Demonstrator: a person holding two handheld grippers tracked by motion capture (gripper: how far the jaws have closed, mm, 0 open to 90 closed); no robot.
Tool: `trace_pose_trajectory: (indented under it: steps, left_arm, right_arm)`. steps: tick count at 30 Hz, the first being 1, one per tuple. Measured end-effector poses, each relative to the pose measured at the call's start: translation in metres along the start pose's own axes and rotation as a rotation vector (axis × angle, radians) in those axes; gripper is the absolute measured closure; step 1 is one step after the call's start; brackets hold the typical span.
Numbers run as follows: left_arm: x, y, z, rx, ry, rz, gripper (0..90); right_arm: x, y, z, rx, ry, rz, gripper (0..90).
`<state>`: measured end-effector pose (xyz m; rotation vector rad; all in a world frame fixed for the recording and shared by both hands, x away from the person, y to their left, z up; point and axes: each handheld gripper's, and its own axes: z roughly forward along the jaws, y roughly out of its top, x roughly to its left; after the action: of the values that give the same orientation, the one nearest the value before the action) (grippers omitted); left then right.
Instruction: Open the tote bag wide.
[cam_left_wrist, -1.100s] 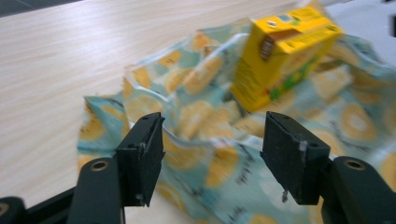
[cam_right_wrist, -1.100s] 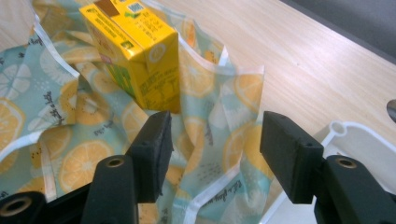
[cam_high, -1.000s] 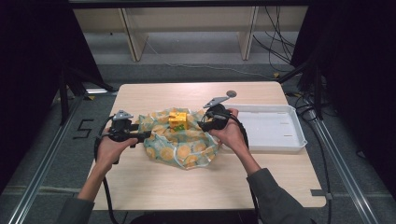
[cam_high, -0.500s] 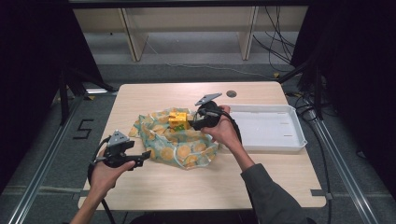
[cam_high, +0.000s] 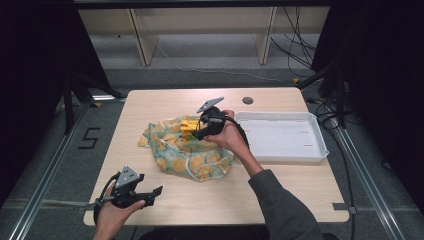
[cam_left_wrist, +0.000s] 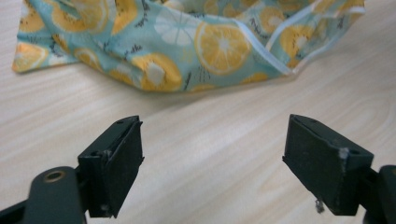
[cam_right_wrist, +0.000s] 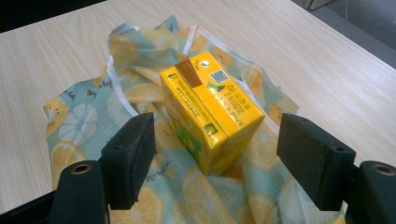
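Pale wood table (cam_high: 280, 195) over grey floor, dark surrounds; one white tray (cam_high: 280, 150), one citrus-print cloth (cam_high: 187, 155), one yellow carton (cam_right_wrist: 210, 112), two spread grippers (cam_high: 156, 191) (cam_right_wrist: 217, 161).

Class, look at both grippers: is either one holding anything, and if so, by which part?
Nothing is held. The left gripper is open above bare table. The right gripper is open too, its fingers either side of the yellow carton without touching it.
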<state>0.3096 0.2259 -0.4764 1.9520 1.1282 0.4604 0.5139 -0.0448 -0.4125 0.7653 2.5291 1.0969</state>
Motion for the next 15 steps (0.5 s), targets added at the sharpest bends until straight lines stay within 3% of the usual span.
trace_pose_trajectory:
  steps: [1,2,5,6,9,10,13,14,15]
  left_arm:
    - [-0.001,-0.003,-0.001,-0.008,0.006,-0.002,19.1]
    - [0.0,-0.004,-0.004,0.012,0.013,0.028,19.1]
    - [-0.006,-0.012,-0.004,-0.005,0.005,0.005,19.1]
    - [-0.007,-0.013,-0.007,0.021,0.004,0.029,19.1]
    - [-0.013,-0.018,-0.006,0.039,0.006,0.068,19.1]
    - [-0.015,-0.019,-0.004,0.028,-0.006,0.042,19.1]
    - [-0.021,-0.022,-0.004,0.029,-0.017,0.061,19.1]
    - [-0.021,-0.023,-0.004,0.052,-0.011,0.079,19.1]
    - [-0.022,-0.023,-0.003,0.043,-0.02,0.074,19.1]
  right_arm:
    - [0.0,0.001,0.002,-0.002,-0.002,-0.007,28.2]
    - [0.0,0.001,0.003,0.002,0.005,-0.005,27.8]
    - [0.0,0.003,0.007,0.0,0.011,-0.025,26.9]
    - [0.0,0.005,0.007,0.01,0.014,-0.021,26.7]
    - [0.001,0.008,0.011,0.013,0.015,-0.046,26.9]
    - [0.0,0.009,0.011,0.023,0.026,-0.048,26.9]
    - [0.0,0.011,0.015,0.011,0.026,-0.057,26.9]
    - [0.001,0.011,0.016,0.024,0.037,-0.053,26.8]
    - [0.001,0.012,0.017,0.032,0.039,-0.049,26.7]
